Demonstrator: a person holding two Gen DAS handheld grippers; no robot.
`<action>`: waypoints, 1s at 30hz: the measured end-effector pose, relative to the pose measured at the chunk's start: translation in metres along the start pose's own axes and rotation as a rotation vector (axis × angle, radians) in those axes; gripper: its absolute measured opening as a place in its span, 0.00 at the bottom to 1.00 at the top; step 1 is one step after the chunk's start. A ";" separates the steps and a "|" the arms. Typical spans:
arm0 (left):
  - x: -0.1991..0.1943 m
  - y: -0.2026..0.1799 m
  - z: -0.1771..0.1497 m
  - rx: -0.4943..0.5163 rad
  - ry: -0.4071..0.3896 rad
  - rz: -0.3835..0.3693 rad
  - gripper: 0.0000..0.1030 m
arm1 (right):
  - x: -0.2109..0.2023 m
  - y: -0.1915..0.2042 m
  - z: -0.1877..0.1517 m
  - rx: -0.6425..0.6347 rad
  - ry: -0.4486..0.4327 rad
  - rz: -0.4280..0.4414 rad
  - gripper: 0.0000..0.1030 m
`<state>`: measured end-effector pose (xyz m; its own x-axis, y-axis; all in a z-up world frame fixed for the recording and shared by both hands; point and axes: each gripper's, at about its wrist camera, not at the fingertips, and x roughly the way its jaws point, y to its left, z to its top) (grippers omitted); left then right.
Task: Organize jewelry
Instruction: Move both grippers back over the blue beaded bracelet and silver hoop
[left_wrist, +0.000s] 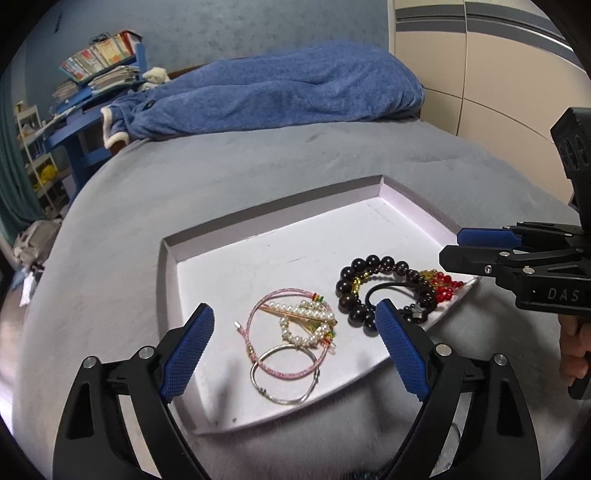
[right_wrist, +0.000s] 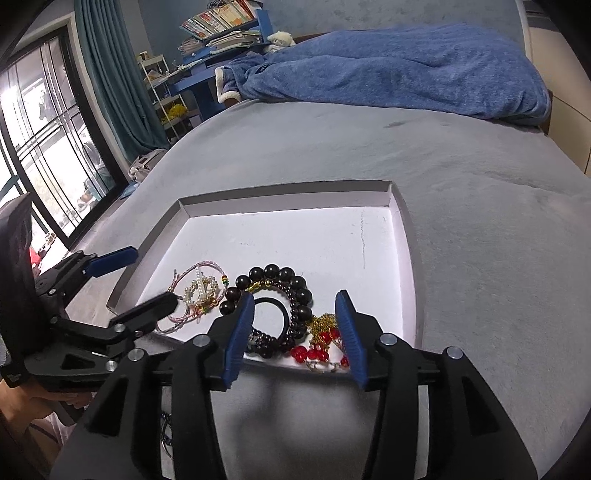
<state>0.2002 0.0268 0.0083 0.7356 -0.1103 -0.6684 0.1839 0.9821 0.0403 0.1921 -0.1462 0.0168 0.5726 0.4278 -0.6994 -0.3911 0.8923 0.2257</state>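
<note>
Nearest the cameras, both claws hung above the near rim of the tray (right_wrist: 402, 221), the landmark for this report. The left claw (left_wrist: 295, 347) stood with its jaws wide apart and nothing between them. The right claw (right_wrist: 295, 332) stood with its jaws partly apart, pads clear of all jewelry; nothing was held.

Inside the tray, against its near rim, lay 2 clusters. Toward the tray's left side: a silver bangle (left_wrist: 284, 373), a pink cord bracelet (left_wrist: 258, 325) and a pearl bracelet (left_wrist: 306, 325), overlapping. Toward its right side: a dark bead bracelet (right_wrist: 291, 288), a black hair tie (right_wrist: 271, 314) lying within it, and a red and gold bead piece (right_wrist: 321, 339) touching the near rim.

Judgement on handling: all pieces looked light. The bangle appeared stiff, smooth and likely to slip; a hold across its wire seems best. The cords and elastic strands were limp and would sag and snag on neighbours. The large dark beads offered the surest purchase. Tangling during a lift is the main risk.

Edges and room: the tray wall was low, so a shallow approach could catch it. The far half of the tray floor lay bare, giving room to spread pieces. The tray sat on a grey bed (left_wrist: 258, 158), soft and yielding. At the far end of the bed lay a blue blanket (left_wrist: 288, 92).
</note>
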 end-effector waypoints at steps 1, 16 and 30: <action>-0.005 0.001 -0.002 -0.005 -0.006 -0.002 0.86 | -0.002 0.000 0.000 0.004 -0.003 0.000 0.48; -0.050 0.016 -0.027 -0.032 -0.040 0.022 0.89 | -0.039 -0.006 -0.022 -0.003 -0.026 -0.019 0.63; -0.070 0.001 -0.062 0.053 -0.011 -0.025 0.90 | -0.062 -0.015 -0.050 0.020 -0.008 -0.014 0.64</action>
<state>0.1088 0.0446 0.0092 0.7375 -0.1362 -0.6614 0.2362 0.9696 0.0637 0.1266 -0.1927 0.0230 0.5839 0.4161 -0.6970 -0.3687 0.9009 0.2290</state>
